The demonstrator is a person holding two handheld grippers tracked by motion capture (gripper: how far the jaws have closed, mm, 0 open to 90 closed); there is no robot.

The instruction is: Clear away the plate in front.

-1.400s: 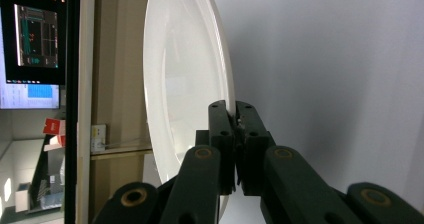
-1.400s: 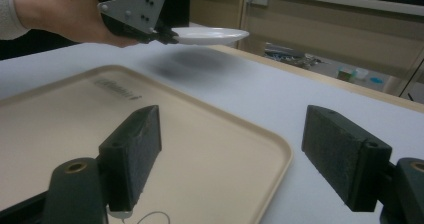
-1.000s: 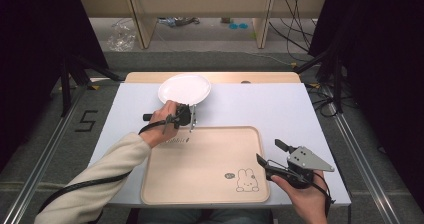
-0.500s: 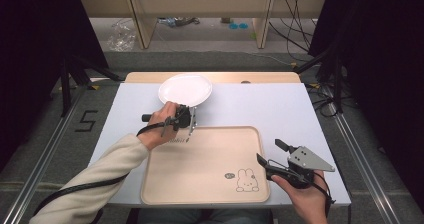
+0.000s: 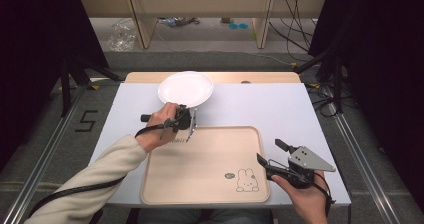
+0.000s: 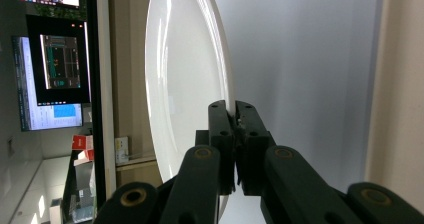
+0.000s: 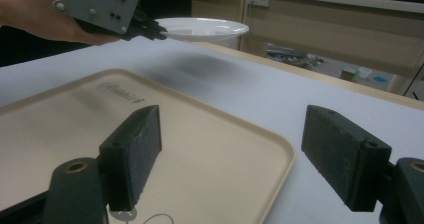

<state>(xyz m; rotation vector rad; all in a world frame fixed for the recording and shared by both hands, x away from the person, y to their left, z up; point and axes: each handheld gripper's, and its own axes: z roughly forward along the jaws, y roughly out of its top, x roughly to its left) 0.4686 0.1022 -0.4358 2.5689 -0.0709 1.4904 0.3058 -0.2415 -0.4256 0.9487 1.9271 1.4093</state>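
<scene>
Our left tool (image 5: 192, 118) has its two black jaws pressed together on the near rim of the round white plate (image 5: 185, 88), and the left gripper view shows that rim pinched between the pads (image 6: 221, 129) with the plate (image 6: 185, 79) standing edge-on in that turned picture. From the right gripper view we see the plate (image 7: 202, 28) held level and lifted clear of the desk, with a soft shadow on the surface beneath it. Our left hand (image 5: 161, 120) wraps the handle, and a cream sleeve (image 5: 95, 176) runs back to the bottom left of the high view. The plate hangs over the far edge of the pale grey desk (image 5: 250, 104), just beyond the far left corner of the beige rectangular plastic tray (image 5: 200, 164).

Our right tool (image 5: 267, 154) holds nothing: its jaws stand well apart, one black pad (image 7: 132, 154) over the tray's surface and the other over the bare desk past the tray's right rim. It hovers at the tray's near right corner, close to the small rabbit drawing (image 5: 245, 180) printed there. Our right hand (image 5: 302, 196) grips it from below, and the grey three-cornered plate (image 5: 309, 159) sits on top. The two tools are well apart, with most of the tray between them.

Beyond the desk lie a grey floor and a tangle of black cables (image 5: 295, 29).
</scene>
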